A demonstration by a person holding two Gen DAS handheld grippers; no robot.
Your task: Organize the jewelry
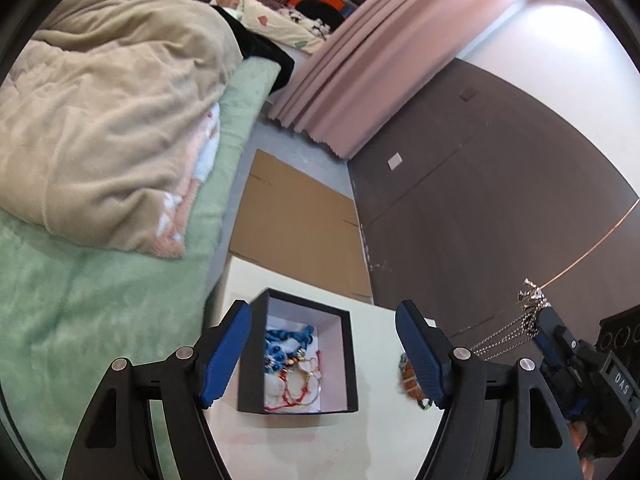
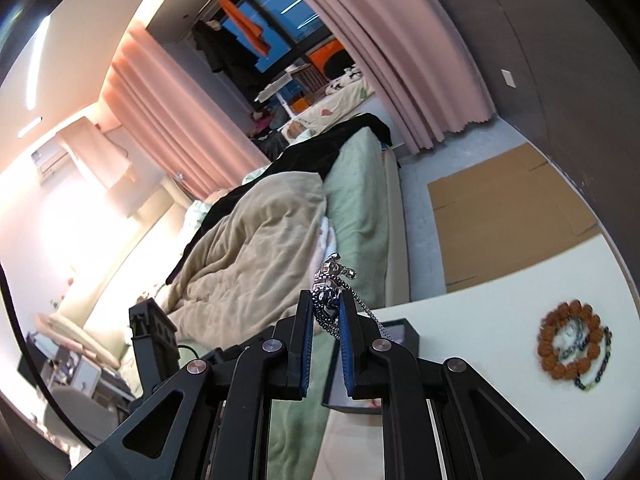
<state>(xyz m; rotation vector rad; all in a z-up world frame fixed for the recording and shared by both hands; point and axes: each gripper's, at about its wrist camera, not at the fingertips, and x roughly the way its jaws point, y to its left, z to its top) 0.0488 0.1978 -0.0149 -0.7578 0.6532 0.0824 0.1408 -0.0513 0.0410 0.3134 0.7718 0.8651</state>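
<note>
The only lettering that can be read is "DAS", in pale capitals on a small dark plate on the body of the right gripper point(image 1: 538, 322), seen at the right edge of the left wrist view; the letters run tilted along the plate. No other text, brand, number or sign can be made out in either view.
</note>
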